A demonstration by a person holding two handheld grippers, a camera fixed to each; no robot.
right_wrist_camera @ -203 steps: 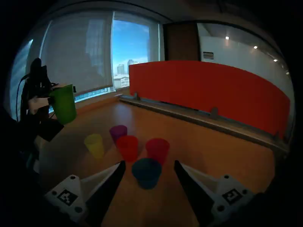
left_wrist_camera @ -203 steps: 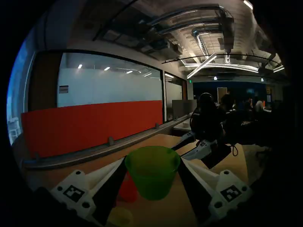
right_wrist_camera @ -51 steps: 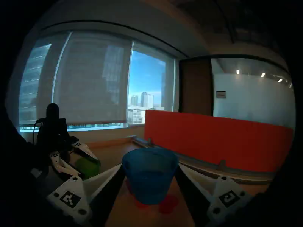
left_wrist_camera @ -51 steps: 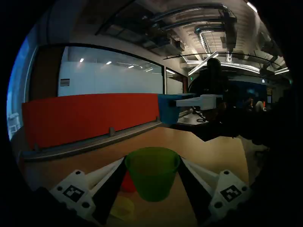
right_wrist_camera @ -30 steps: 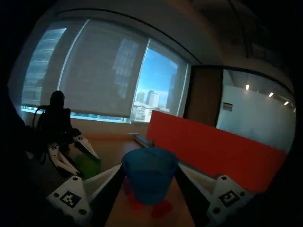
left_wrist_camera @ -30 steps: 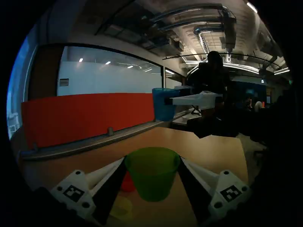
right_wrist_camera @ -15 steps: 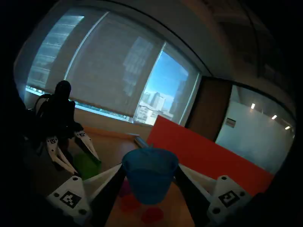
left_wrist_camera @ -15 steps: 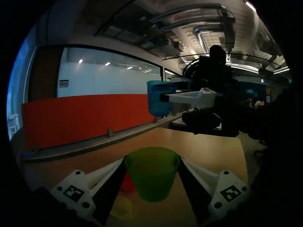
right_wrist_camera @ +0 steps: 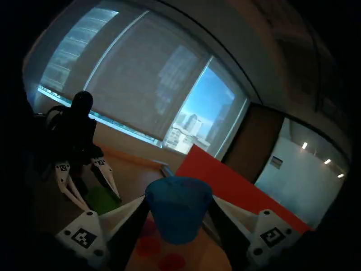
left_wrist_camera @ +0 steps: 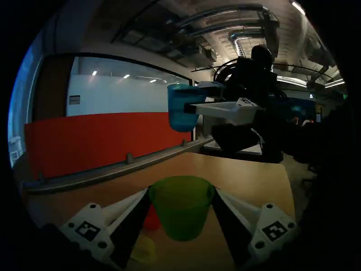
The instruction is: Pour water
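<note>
My left gripper is shut on a green cup, held upright above the wooden table. My right gripper is shut on a blue cup and is rolled to one side. In the left gripper view the blue cup hangs high above and beyond the green one, gripped by the right gripper and tilted slightly. In the right gripper view the green cup sits lower left between the left gripper's fingers.
A red cup and a yellow cup stand on the table under the green cup. Red cups lie below the blue one. An orange divider panel runs along the table's far edge. Large windows lie beyond.
The right gripper has lifted the blue cup off the table, carried it up and toward the green cup, and rolled to one side. The left gripper has stayed still with the green cup.
</note>
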